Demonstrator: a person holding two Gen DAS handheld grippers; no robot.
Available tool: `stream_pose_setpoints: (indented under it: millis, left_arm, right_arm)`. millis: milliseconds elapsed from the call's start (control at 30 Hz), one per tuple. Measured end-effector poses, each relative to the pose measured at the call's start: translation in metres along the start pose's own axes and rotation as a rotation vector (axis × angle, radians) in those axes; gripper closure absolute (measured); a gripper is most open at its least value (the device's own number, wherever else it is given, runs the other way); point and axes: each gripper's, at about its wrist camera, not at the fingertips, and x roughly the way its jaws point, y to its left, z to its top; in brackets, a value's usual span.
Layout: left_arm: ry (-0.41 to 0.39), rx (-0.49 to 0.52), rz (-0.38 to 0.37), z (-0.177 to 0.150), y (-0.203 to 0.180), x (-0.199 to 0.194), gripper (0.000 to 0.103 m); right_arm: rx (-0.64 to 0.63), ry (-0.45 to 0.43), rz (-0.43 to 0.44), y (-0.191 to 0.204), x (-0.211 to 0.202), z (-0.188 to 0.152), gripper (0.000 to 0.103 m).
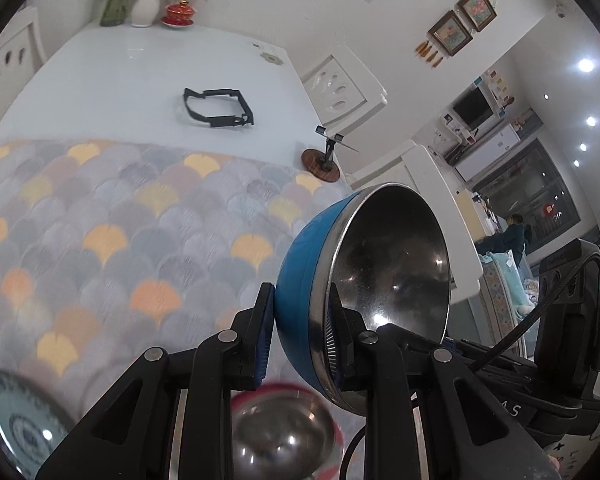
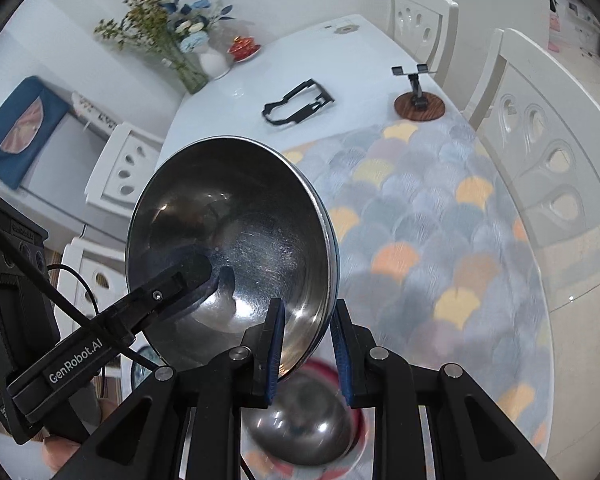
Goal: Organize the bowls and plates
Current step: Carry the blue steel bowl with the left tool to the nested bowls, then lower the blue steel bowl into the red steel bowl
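At the far left, a patterned plate [image 1: 18,420] lies on the scale-patterned cloth [image 1: 112,216]. The left gripper [image 1: 300,340] is closed on the rim of the blue bowl [image 1: 300,272] — one pad outside, one inside the steel. The right gripper [image 2: 306,350] pinches the opposite rim in the same way. The bowl is tilted in the air above a red bowl [image 2: 304,424] on the cloth.
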Motion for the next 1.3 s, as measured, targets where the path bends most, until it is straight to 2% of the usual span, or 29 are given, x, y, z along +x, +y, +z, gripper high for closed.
stream_pose_setpoints:
  millis: [333, 633, 900, 1000, 1300]
  left_arm:
    - [0.003, -0.027, -0.011, -0.06, 0.014, -0.03, 0.083]
    - [0.048, -0.01, 0.039, -0.103, 0.021, -0.02, 0.083]
    - [0.094, 0.021, 0.071, -0.122, 0.018, -0.001, 0.083]
    - [0.091, 0.033, 0.105, -0.125, 0.018, 0.002, 0.083]
    - [0.124, 0.049, 0.128, -0.129, 0.019, 0.015, 0.083]
  right_arm:
    - [-0.006, 0.043, -0.012, 0.016, -0.006, -0.064, 0.08]
    - [0.004, 0.13, -0.058, 0.012, 0.009, -0.101, 0.079]
    - [0.053, 0.206, -0.087, -0.004, 0.028, -0.117, 0.079]
    - [0.062, 0.215, -0.092, -0.009, 0.031, -0.119, 0.079]
    - [0.076, 0.227, -0.103, -0.016, 0.036, -0.12, 0.079]
